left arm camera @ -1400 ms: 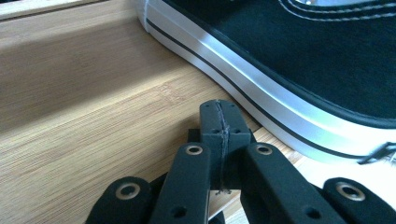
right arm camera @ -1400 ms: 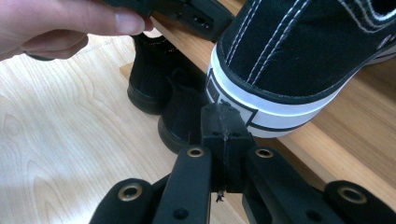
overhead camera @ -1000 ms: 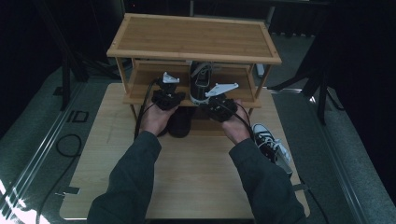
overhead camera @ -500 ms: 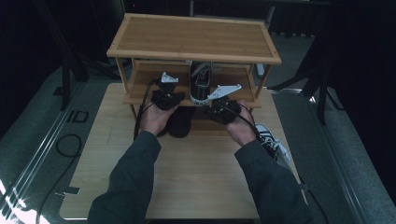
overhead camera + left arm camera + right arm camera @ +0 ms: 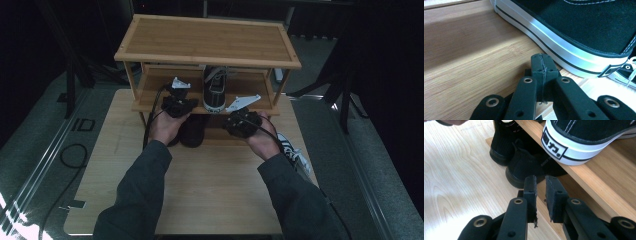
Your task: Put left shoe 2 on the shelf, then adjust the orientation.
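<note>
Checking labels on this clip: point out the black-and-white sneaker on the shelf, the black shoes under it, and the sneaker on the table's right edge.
Black-and-white sneaker [image 5: 215,95]: high view, heel end.
Black shoes [image 5: 524,168]: right gripper view, upper.
Table-edge sneaker [image 5: 292,152]: high view, laces.

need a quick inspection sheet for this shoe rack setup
surface: light wooden table, bare at the near side
job's things: black canvas sneaker with white sole on the middle shelf of the bamboo shoe rack; black knit shoes on the table under it
clutter: another black and white sneaker at the table's right edge
grippers: left claw shut, empty; right claw slightly open, jaws just been opening, nothing between
cables: black cable by the left hand
surroundings: dark, grey floor
</note>
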Available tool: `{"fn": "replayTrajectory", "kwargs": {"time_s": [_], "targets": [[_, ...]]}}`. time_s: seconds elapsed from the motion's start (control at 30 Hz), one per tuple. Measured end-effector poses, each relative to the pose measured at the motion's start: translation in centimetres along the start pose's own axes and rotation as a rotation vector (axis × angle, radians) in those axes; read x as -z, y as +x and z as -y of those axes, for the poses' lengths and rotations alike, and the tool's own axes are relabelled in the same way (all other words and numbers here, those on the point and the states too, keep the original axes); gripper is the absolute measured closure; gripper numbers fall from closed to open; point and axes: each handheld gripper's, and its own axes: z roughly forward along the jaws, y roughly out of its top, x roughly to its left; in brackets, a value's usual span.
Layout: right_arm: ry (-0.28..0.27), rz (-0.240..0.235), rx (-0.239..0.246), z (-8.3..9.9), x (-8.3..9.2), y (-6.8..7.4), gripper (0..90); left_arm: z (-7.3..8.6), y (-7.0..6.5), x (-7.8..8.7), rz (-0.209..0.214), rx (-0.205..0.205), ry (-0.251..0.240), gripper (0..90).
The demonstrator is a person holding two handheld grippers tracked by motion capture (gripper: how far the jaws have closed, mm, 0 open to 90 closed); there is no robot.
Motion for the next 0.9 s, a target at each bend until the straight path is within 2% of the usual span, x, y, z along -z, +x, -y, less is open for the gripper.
{"fn": "replayTrajectory", "kwargs": {"time_s": [0.17,0.63,0.7,0.9], "targets": [[0.018,-0.005,0.012,0.2,0.3,0.0,78.0,0.0,0.0,0.0,-0.001,0.000,-0.002,90.0],[0.059,-0.019,0.009,1.6,0.7,-0.3,76.9,0.0,-0.1,0.0,-0.010,-0.004,0.002,90.0],[0.079,-0.018,0.008,2.3,0.8,-0.5,76.9,0.0,-0.1,0.0,-0.009,-0.006,0.004,90.0],[0.088,-0.018,-0.004,3.0,1.3,-1.1,76.9,0.0,-0.1,0.0,-0.006,-0.004,0.000,90.0]]}}
